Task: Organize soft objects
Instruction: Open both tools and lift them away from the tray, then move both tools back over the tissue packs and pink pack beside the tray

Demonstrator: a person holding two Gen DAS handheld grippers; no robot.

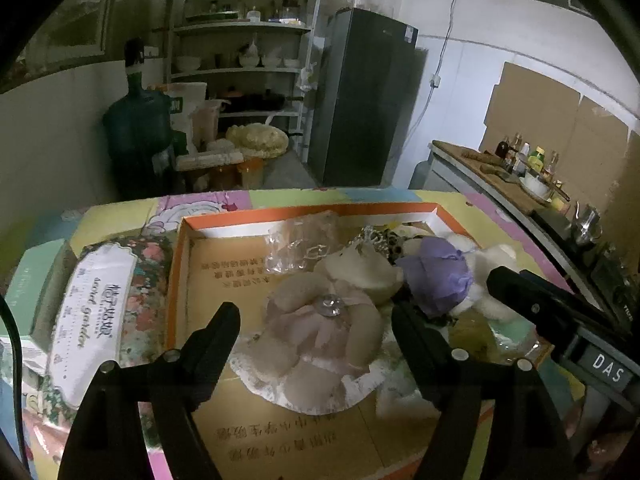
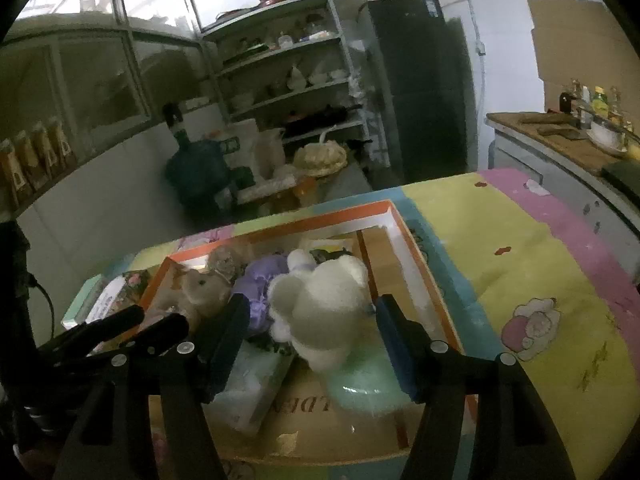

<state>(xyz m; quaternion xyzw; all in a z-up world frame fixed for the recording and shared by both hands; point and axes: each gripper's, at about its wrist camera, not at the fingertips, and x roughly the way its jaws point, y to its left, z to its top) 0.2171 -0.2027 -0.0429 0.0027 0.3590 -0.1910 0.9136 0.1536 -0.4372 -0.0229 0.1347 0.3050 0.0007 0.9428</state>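
Plushies are piled in the orange box (image 1: 180, 264) on the table. Left claw (image 1: 316, 320) is spread around the beige doll (image 1: 320, 332), right claw (image 2: 310, 320) spread around the white bear (image 2: 320, 304), neither pinching. Both look light and squishy; I'd grab the torso.

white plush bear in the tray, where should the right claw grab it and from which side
Grip the white plush bear across its rounded body, coming down from above and the near side, where the right claw already straddles it with open jaws. The body is the widest soft bulk and faces the claw. The purple plush presses against its left, so a sideways approach looks crowded.
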